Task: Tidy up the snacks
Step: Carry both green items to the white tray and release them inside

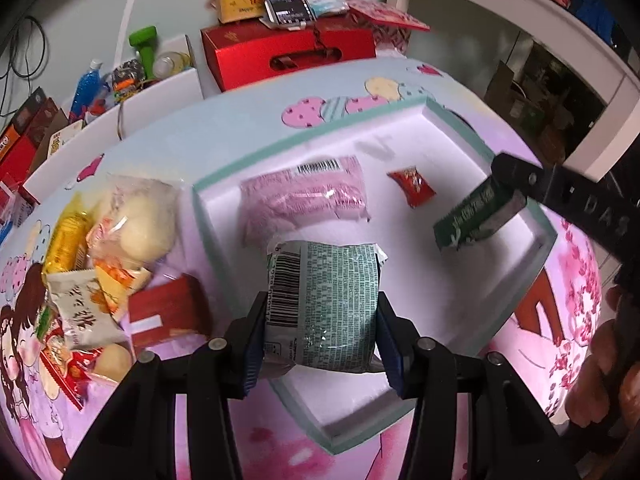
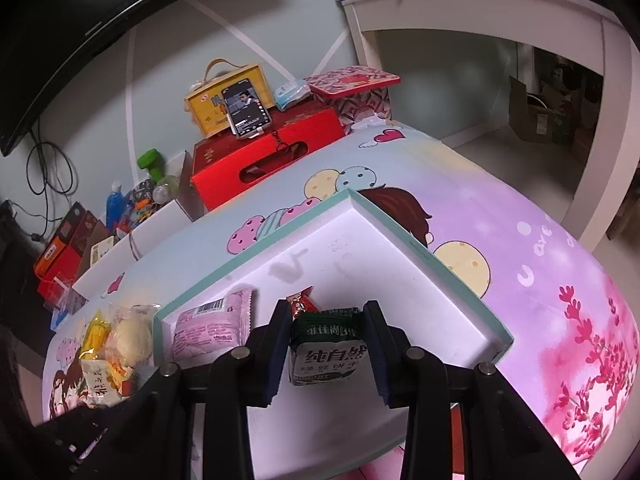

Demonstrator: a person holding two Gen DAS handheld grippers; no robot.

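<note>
Currently both my grippers sit over the shallow white box with the teal rim, which lies on the pink-and-lilac cartoon tablecloth.

My left gripper pinches a pale-green printed snack packet with a barcode; its blue pads press on both sides. The packet hangs above the box's near part, in front of a pink foil packet lying flat on the box floor.

My right gripper pinches a small dark-green-and-white biscuit packet with Chinese lettering, pads tight on its sides. In the left wrist view that packet is over the box's right side. A small red wrapped candy lies on the box floor between the pink packet and the green one.

Outside the box on the cloth, to its left: a heap of loose snacks, with yellow, cream and white wrappers, plus a red-and-white packet just beside the box's rim.

Behind the cloth: a red cardboard carton with a handle slot, and a phone with a lit screen propped on it.
</note>
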